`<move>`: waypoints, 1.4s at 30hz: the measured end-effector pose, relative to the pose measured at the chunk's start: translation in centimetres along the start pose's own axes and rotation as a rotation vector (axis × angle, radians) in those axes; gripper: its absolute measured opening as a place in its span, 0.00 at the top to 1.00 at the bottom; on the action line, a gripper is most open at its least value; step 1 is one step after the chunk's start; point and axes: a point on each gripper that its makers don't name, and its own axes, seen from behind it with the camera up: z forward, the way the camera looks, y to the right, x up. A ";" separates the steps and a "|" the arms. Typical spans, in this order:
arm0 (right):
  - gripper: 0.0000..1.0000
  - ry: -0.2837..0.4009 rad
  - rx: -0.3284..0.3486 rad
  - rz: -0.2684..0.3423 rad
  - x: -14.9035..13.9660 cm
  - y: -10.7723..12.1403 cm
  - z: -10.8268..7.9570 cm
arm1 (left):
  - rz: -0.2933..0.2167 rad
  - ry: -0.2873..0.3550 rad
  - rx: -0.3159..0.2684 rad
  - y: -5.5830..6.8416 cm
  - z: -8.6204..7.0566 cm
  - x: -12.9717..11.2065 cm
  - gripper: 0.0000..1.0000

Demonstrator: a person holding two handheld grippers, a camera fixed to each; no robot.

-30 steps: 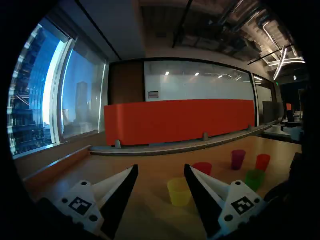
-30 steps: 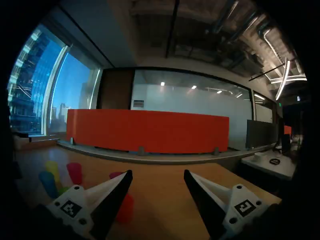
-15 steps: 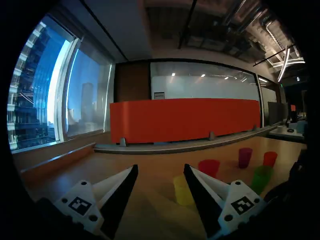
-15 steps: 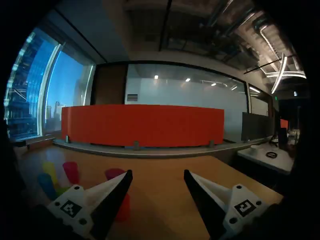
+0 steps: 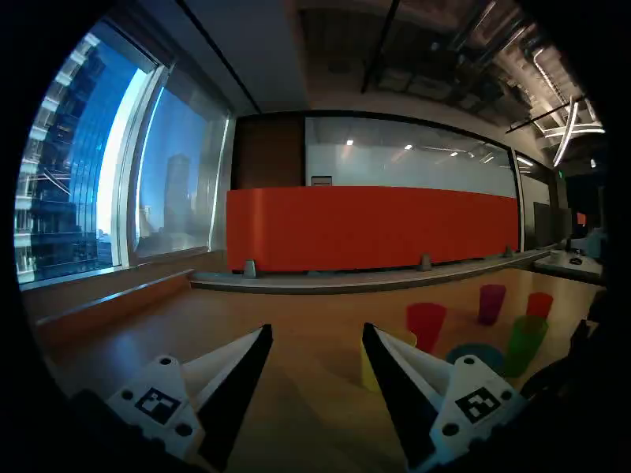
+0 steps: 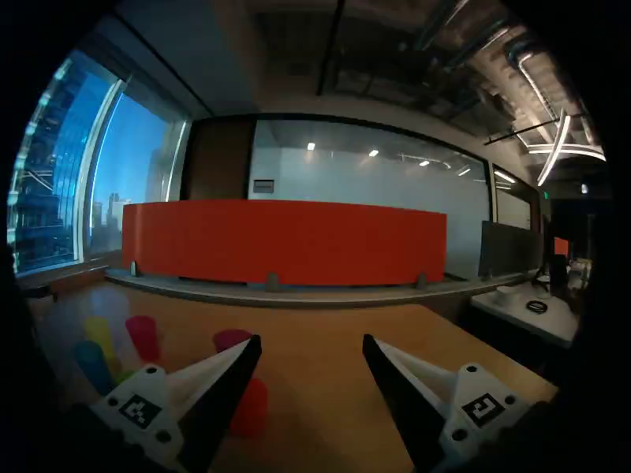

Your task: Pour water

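Left gripper (image 5: 315, 331): fingers apart, nothing between them, held low over the wooden table (image 5: 197, 339). Each finger carries a square black-and-white tag (image 5: 158, 404), which is pattern only, no letters. Yellow cup (image 5: 367, 372) sits right behind the finger on the right of the view and is mostly hidden by it. Red cup (image 5: 426, 325) is just beyond the yellow one. Further right I see the blue cup (image 5: 473, 354), rim only, then the green cup (image 5: 525, 344), with the purple cup (image 5: 491, 303) and orange cup (image 5: 539, 305) behind those. All are upright and close together, and none touches the gripper. I can't tell if any has water in it.

Right gripper (image 6: 311, 340): fingers apart too, holding nothing, over the same table (image 6: 315, 370). Tag (image 6: 140, 411) on the finger, again no text. Orange cup (image 6: 251, 406) is partly behind the finger on the left of the view, with the purple cup (image 6: 231, 340) just past its tip. Off to the left are a pink-looking cup (image 6: 143, 337), the yellow cup (image 6: 98, 331) and the blue cup (image 6: 93, 365). I can't tell if the pink one is the red cup from the other view.

Beyond the table a long orange divider (image 5: 371, 229) runs along the far edge. The glass wall (image 5: 410, 162) behind it has a small sign (image 5: 319, 180), too small to read. Windows (image 5: 79, 189) on the left show towers outside. In the right gripper view a pale side desk (image 6: 532, 314) stands to the right.
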 end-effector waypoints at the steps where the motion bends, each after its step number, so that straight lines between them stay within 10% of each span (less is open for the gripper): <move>1: 0.01 0.000 0.000 0.001 0.0 0.0 0.0 | 0.000 -0.001 0.001 -0.1 0.0 -0.1 0.16; 42: 0.01 0.032 -0.009 0.017 1.2 1.1 -1.3 | -0.005 0.001 -0.003 -0.4 0.0 -1.0 0.15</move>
